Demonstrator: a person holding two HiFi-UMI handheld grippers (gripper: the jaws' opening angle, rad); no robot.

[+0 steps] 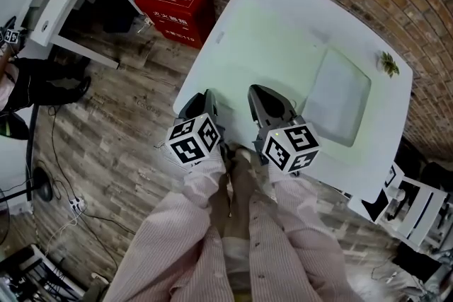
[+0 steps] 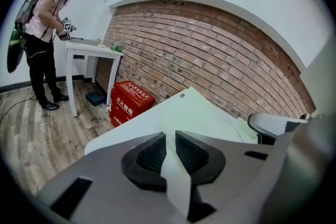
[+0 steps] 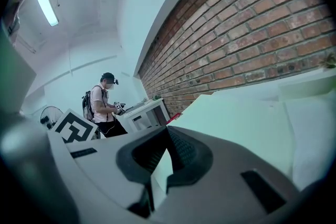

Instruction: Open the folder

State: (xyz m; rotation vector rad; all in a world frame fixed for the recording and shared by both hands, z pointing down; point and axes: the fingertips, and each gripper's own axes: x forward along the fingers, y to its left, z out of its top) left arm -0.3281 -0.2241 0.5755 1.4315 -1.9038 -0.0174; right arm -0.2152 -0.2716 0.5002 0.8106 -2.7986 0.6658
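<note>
The folder (image 1: 342,95) is lying flat on the right-hand part of the white table (image 1: 269,18). It is a pale, translucent sheet with rounded corners and, as far as I can judge, it is not yet opened. I cannot tell which edge is the spine. A small green sprig (image 1: 388,64) is sitting near the table's far right corner, beyond the folder.

Both claws are hanging over the table's near edge, well apart from the folder. The left gripper (image 2: 169,136) is standing only slightly open, with a narrow slit showing bare tabletop and nothing in its grasp. The right gripper (image 3: 168,131) is showing its tips together, also empty.

I am reading this as the approach. To do it well, I am planning to carry both claws across low and level. The right one needs opening before it arrives. I should look for the free edge of the cover as I close in. One jaw should slip under the top leaf alone, while the other claw presses the back leaf down so the slick plastic is not sliding across the table. A red box (image 1: 173,7) is standing on the floor off the table's left side, out of my path.
</note>
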